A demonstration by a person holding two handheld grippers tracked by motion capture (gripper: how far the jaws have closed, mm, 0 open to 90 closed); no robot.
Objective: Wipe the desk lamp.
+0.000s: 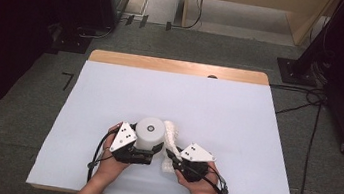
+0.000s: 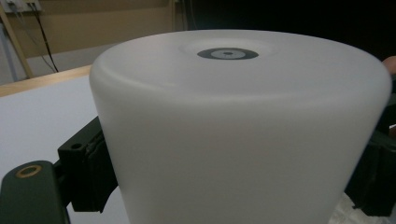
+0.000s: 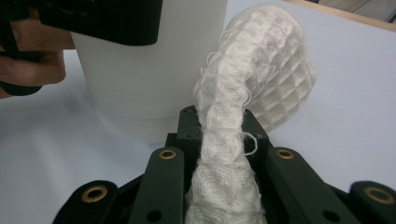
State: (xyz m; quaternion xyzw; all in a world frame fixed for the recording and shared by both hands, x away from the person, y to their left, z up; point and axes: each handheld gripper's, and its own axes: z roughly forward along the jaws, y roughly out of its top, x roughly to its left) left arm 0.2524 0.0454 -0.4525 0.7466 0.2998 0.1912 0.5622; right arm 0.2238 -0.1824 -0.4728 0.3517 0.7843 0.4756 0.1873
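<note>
A white plastic cylinder-shaped container [image 1: 149,132] stands upside down near the table's front edge, a small dark ring in the middle of its top [image 2: 227,54]. My left gripper [image 1: 140,149] is shut on the container [image 2: 233,140], one jaw on each side of its wall. A white waffle-weave cloth [image 1: 171,140] lies bunched just right of the container and leans on it. My right gripper [image 1: 172,156] is shut on the cloth [image 3: 224,140], which runs as a rolled strip between its jaws and fans out beyond them beside the container [image 3: 140,79].
A white sheet [image 1: 218,113] covers the wooden table [image 1: 179,66]. Cables [image 1: 310,100] trail over the grey floor at the right. Dark equipment stands at the left and right sides.
</note>
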